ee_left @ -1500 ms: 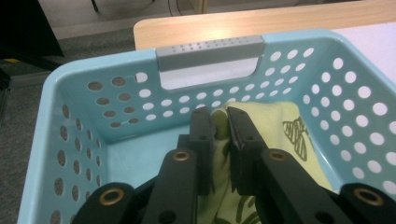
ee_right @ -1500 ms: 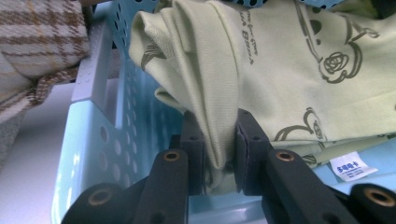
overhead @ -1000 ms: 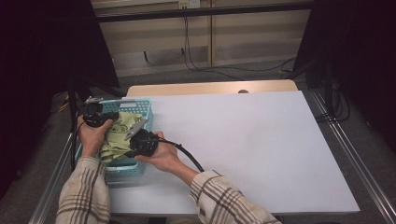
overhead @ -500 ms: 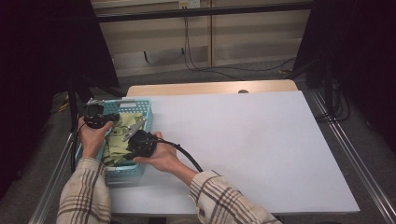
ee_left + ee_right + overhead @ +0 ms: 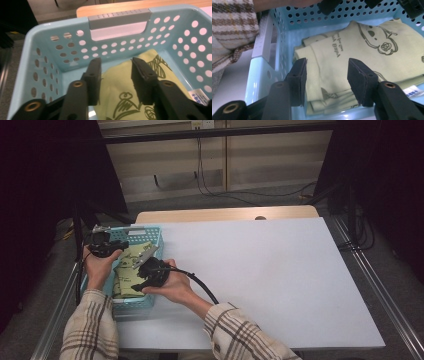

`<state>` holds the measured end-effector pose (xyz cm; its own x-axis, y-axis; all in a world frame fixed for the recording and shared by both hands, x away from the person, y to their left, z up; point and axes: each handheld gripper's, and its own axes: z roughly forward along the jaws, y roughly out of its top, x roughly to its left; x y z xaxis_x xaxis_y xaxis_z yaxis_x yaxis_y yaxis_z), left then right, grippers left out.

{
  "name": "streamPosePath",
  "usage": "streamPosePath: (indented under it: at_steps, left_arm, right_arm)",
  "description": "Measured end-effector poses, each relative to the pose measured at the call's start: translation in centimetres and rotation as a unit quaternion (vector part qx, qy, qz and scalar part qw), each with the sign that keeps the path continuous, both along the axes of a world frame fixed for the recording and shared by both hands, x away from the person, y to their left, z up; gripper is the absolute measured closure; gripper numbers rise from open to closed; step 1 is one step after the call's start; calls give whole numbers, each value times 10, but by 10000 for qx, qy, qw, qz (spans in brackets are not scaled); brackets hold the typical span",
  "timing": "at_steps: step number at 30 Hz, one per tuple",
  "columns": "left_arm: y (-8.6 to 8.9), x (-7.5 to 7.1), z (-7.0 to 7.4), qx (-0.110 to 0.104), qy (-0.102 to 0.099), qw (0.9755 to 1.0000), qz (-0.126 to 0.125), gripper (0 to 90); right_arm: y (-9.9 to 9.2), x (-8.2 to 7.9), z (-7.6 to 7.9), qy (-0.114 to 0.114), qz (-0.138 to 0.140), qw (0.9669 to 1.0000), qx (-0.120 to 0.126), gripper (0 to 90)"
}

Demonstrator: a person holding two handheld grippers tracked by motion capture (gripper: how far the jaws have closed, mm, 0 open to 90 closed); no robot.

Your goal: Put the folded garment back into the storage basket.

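A light blue perforated basket [image 5: 146,231] stands at the left edge of the white table. In it lies a folded pale green cloth [image 5: 128,271] printed with dark drawings. My left gripper [image 5: 101,244] hangs over the basket's far left part, and my right gripper [image 5: 149,273] over its near right rim. In the left gripper view the left gripper [image 5: 116,62] is open above the cloth [image 5: 120,93], facing the basket's far wall [image 5: 62,37]. In the right gripper view the right gripper [image 5: 327,62] is open over the cloth [image 5: 362,50]. Both pairs of jaws have just been opening, and their pads press on nothing.
The white tabletop [image 5: 280,270] stretches to the right of the basket. A wooden board [image 5: 225,214] lies along its far edge. Metal rails [image 5: 380,290] run along both sides. A white label [image 5: 412,91] sticks out of the cloth's near edge.
The cloth was bunched up between the two grippers and now lies flatter in the basket. Both hands have stayed over the basket.
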<state>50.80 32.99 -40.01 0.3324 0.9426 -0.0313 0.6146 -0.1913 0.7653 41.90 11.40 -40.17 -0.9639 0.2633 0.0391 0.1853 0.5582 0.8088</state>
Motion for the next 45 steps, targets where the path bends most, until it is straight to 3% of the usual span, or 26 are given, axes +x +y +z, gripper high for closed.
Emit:
streamPosePath:
  at_steps: [5, 9, 10, 13, 15, 22, 28, 31, 34, 38, 39, 42, 43, 45]
  left_arm:
    - [2, -4, 4, 23, -53, 10000, 64, 449]
    - [3, -5, 7, -128, -99, 9998, 106, 350]
    - [4, -7, 11, -107, -253, 9995, 157, 329]
    - [4, -8, 14, -79, -421, 9990, 134, 263]
    - [2, -10, 15, -111, -411, 9989, 188, 181]
    - [1, -15, 20, -69, -712, 9974, 74, 68]
    - [-2, -20, 24, -267, -830, 9962, -4, 44]
    - [-3, -25, 25, -400, -996, 9942, -53, 42]
    - [-3, -29, 25, -295, -1046, 9941, -58, 35]
    - [-3, -36, 25, -368, -1221, 9917, -162, 34]
    - [-2, -39, 26, -251, -1218, 9920, -193, 34]
    - [-5, -42, 27, -338, -1220, 9917, -215, 34]
    - [-5, -46, 28, -263, -1333, 9905, -230, 34]
    - [-7, -50, 28, -291, -1375, 9898, -241, 34]
  right_arm:
    - [-1, 0, 1, -10, -53, 9999, 113, 406]
    - [-4, 1, 2, -17, -113, 9999, 109, 340]
    - [-4, 2, 2, -35, -135, 9998, 130, 305]
    - [-6, 2, 3, -54, -274, 9995, 170, 247]
    - [-7, 3, 4, -100, -298, 9992, 258, 211]
    - [-11, 1, 6, -134, -547, 9979, 331, 110]
    - [-16, 1, 7, -169, -681, 9969, 348, 67]
    - [-19, 0, 7, -223, -716, 9965, 364, 41]
    - [-23, 0, 8, -195, -800, 9956, 448, 47]
    - [-28, -1, 9, -302, -930, 9942, 452, 50]
    - [-29, -2, 9, -331, -965, 9938, 441, 51]
    - [-32, -3, 10, -367, -1034, 9929, 465, 50]
    - [-33, -3, 10, -392, -1068, 9924, 461, 50]
    - [-35, -3, 10, -388, -1117, 9919, 474, 49]
